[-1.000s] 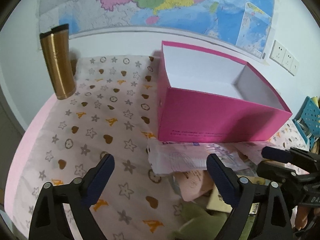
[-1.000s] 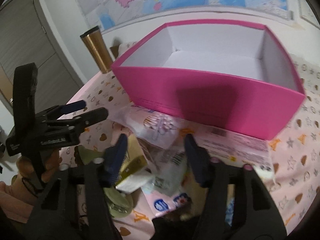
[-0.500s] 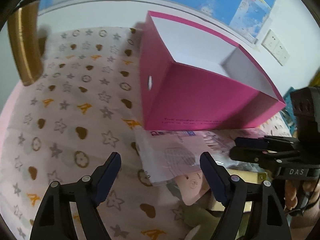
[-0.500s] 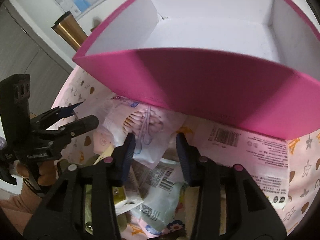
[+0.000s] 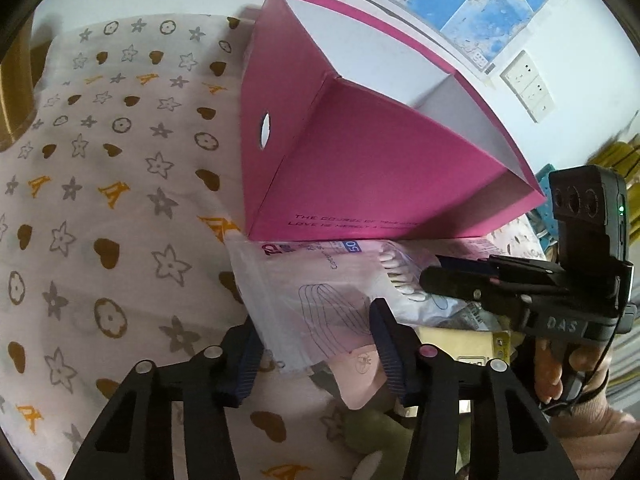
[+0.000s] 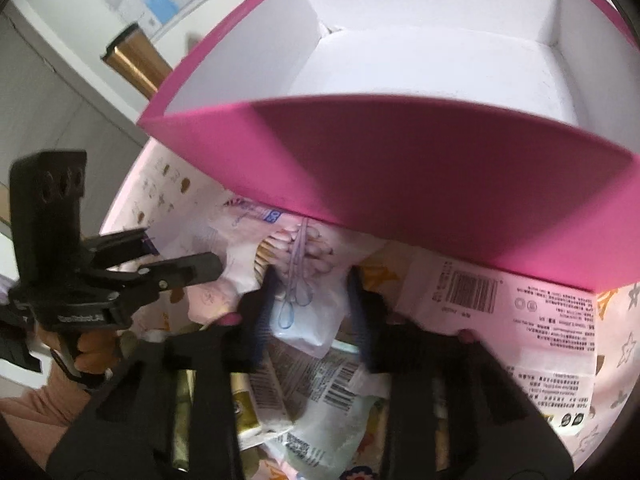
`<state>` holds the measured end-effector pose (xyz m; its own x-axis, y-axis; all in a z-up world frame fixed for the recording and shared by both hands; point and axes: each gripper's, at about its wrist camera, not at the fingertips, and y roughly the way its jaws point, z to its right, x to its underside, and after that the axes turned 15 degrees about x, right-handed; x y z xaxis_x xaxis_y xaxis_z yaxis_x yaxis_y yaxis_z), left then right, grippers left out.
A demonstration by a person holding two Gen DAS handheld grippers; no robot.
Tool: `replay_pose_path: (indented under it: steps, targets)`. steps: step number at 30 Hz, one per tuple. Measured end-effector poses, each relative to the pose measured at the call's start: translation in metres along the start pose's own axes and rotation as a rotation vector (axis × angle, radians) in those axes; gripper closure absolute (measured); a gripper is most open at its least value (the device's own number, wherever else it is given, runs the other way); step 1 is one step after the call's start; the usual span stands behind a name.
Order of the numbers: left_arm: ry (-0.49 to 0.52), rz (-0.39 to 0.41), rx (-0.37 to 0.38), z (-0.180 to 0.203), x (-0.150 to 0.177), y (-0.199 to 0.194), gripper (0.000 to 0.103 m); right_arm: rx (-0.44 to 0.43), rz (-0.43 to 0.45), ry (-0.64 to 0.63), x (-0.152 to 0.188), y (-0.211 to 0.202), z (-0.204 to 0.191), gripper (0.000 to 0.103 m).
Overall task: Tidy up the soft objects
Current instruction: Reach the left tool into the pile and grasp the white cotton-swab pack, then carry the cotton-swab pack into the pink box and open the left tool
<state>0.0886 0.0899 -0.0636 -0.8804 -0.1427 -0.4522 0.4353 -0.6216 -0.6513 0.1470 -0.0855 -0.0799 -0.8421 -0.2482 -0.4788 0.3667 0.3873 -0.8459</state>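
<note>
left claw (image 5: 316, 344): I've got it open, straddling the clear plastic cotton-swab bag (image 5: 320, 280)
right claw (image 6: 310, 300): open round the same bag
tip: I'd pinch mid-bag, lift clear of the pink cardboard box (image 5: 360, 168)

Left wrist view low, close, facing pink box (image 5: 360, 168); right likewise; both share it

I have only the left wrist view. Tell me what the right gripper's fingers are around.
Observer: The right gripper straddles the clear cotton swab bag, one finger on each side. Blur hides whether they pinch it.
Operator: Report what is inside the pink box.
Observer: The pink box shows a bare white floor with nothing on it.
Operator: Say what lies right of that bag.
Observer: A pink packet with a barcode lies flat, running up to the box's front wall.
</note>
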Motion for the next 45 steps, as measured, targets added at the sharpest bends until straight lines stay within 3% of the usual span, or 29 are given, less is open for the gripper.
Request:
replay_pose_path:
  steps: [2,4,13,22,28,36,45]
  targets:
    - [-0.003,0.003,0.025,0.003,0.001,-0.002,0.058,-0.032,0.010,0.010,0.002,-0.002,0.005,0.088]
    - [0.001,0.007,0.028,0.007,0.001,-0.004,0.060,-0.047,0.029,-0.001,0.005,-0.006,0.002,0.091]
    - [0.048,0.084,0.049,0.031,0.013,-0.036,0.061,-0.071,0.141,-0.057,0.017,-0.046,-0.007,0.092]
    - [0.222,0.188,0.055,0.088,0.013,-0.076,0.061,-0.068,0.306,-0.116,0.020,-0.108,-0.018,0.092]
    - [0.301,0.205,0.045,0.112,-0.008,-0.075,0.061,-0.051,0.389,-0.130,0.003,-0.131,-0.017,0.092]
    - [0.279,0.197,0.017,0.112,-0.048,-0.051,0.061,-0.024,0.398,-0.092,-0.035,-0.119,0.008,0.092]
    - [0.215,0.136,-0.026,0.088,-0.075,-0.017,0.061,0.012,0.340,-0.063,-0.062,-0.086,0.027,0.092]
